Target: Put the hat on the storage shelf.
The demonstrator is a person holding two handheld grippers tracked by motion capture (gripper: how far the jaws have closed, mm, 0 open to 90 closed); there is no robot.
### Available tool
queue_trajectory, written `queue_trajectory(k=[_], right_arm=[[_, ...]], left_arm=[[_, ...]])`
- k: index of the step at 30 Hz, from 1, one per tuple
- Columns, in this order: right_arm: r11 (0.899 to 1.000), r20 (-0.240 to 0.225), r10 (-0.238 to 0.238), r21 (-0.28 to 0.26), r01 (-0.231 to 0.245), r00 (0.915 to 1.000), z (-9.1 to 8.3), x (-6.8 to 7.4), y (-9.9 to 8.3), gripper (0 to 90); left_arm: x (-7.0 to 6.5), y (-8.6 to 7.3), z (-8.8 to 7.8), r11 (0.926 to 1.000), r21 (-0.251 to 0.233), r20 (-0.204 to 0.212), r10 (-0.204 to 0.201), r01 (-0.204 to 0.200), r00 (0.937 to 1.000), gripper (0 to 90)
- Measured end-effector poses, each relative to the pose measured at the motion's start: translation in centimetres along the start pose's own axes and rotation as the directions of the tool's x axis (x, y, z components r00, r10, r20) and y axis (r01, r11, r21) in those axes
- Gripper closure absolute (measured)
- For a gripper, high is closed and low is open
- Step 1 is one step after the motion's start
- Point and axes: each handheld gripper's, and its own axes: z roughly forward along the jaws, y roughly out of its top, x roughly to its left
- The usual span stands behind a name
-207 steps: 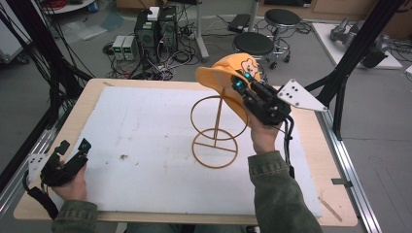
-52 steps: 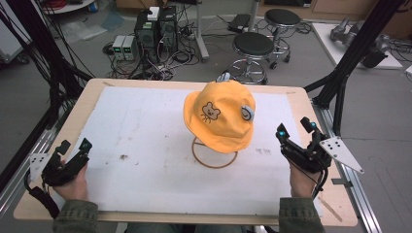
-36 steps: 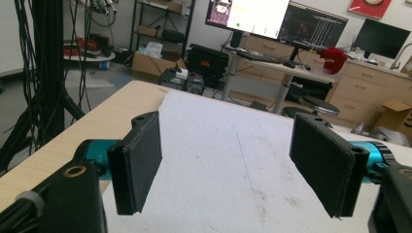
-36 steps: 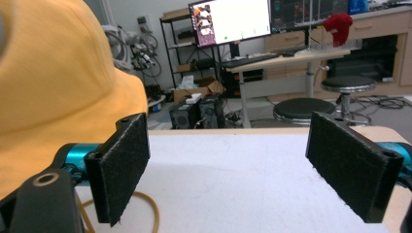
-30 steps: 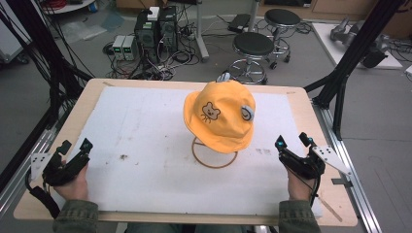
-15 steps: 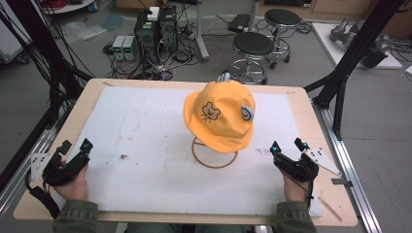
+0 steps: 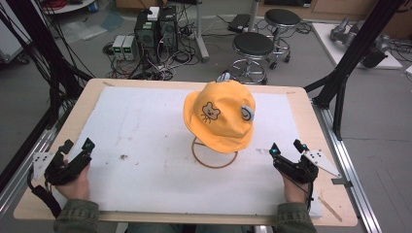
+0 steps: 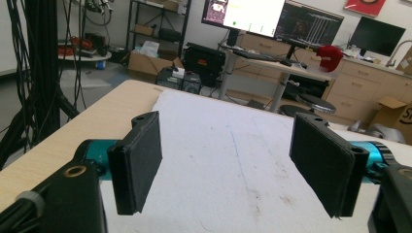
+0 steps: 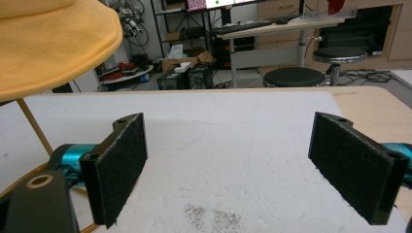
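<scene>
The soft orange bucket hat [image 7: 221, 116] had been left hanging on the thin wire stand [image 7: 214, 154] mid-bench, and the right claw [image 7: 287, 148], released and empty, had been withdrawn toward the near edge, so the hanging seemed finished.

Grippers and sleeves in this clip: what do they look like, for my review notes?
Both are black hand-held frames with teal fittings at the base of each claw. The left claw and the right claw each have two flat rectangular jaws faced with dark, rough pads. A grey three-cornered plate with small holes sits on the right one, and black cables trail back. The person wears olive-green sleeves.
</scene>
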Motion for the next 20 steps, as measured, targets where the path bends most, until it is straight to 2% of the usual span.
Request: queue_trajectory(k=[10,20], right_arm=[[1.0,0.011,0.005,-0.014,-0.005,0.9999,-0.6,0.0,0.0,12.2],[0.997,0.018,-0.071,-0.005,0.071,0.9973,-1.2,0.4,-0.1,12.0]], left_arm=[[0.2,0.0,-0.4,0.9999,0.005,-0.007,0.01,-0.009,0.9999,27.6],[-0.2,-0.1,0.0,0.9996,0.011,0.0,0.027,-0.027,0.9996,27.6]])
